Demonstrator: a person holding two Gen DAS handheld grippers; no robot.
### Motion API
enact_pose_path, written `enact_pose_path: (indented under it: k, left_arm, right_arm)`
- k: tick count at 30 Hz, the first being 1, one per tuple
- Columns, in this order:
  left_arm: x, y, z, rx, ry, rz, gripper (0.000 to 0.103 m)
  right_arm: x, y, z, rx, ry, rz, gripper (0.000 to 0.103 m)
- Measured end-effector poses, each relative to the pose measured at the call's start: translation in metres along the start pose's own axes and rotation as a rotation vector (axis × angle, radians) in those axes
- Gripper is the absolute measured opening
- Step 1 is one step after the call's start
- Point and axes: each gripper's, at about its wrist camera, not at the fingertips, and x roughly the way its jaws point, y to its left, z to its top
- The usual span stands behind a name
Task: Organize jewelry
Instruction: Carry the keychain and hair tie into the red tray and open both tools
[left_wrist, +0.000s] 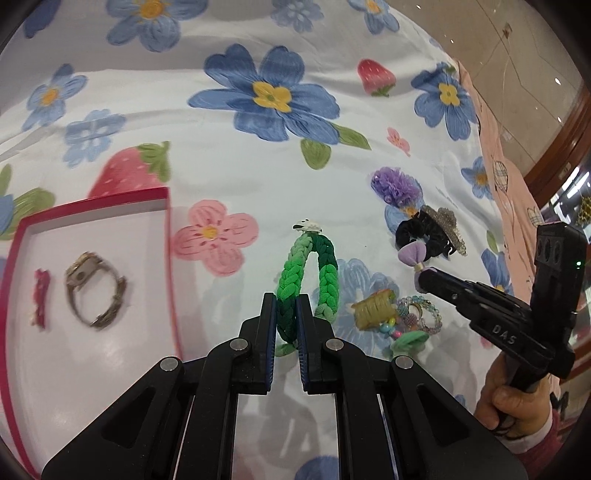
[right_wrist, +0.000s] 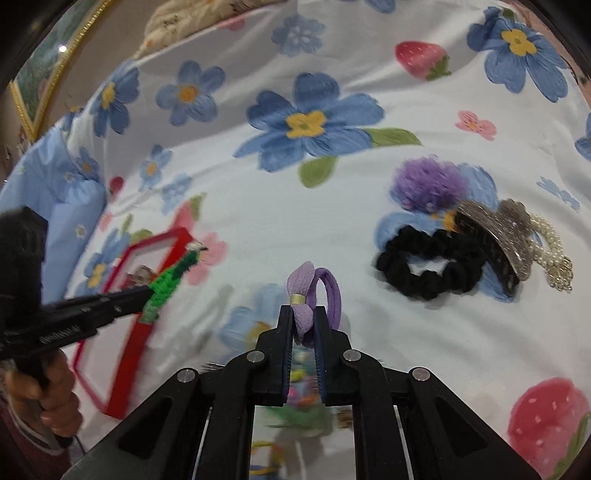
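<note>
My left gripper (left_wrist: 286, 301) is shut on a green braided bracelet (left_wrist: 308, 275) and holds it above the bedsheet, right of the red-rimmed box (left_wrist: 168, 236). The box holds a metal watch (left_wrist: 94, 291) and a small red piece (left_wrist: 40, 297). My right gripper (right_wrist: 303, 312) is shut on a lilac hair tie with a bow (right_wrist: 314, 295); it also shows in the left wrist view (left_wrist: 424, 275). The left gripper with the bracelet (right_wrist: 166, 282) shows in the right wrist view, over the box (right_wrist: 138, 332).
On the floral sheet lie a purple pom-pom (right_wrist: 428, 182), a black scrunchie (right_wrist: 424, 267), a glittery hair claw (right_wrist: 495, 236), a pearl bracelet (right_wrist: 550, 254), a yellow coil tie (left_wrist: 373, 308) and a beaded bracelet (left_wrist: 421, 314). The bed edge is at the right (left_wrist: 517, 184).
</note>
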Motion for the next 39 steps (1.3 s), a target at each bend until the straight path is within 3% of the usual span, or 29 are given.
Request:
enact_pose_path:
  k: [10, 22, 39]
  left_arm:
    - [-0.053, 0.044, -0.034, -0.094, -0.066, 0.078, 0.009]
    - [-0.096, 0.111, -0.069, -0.24, -0.11, 0.161, 0.009]
    - [-0.085, 0.171, -0.079, -0.315, -0.079, 0.266, 0.009]
  right_arm:
    - [0.002, 0.075, -0.005, -0.068, 0.02, 0.16, 0.01]
    - [0.027, 0.152, -0.019, -0.164, 0.084, 0.266, 0.01]
    - [0.087, 0.219, -0.026, -0.265, 0.19, 0.291, 0.011]
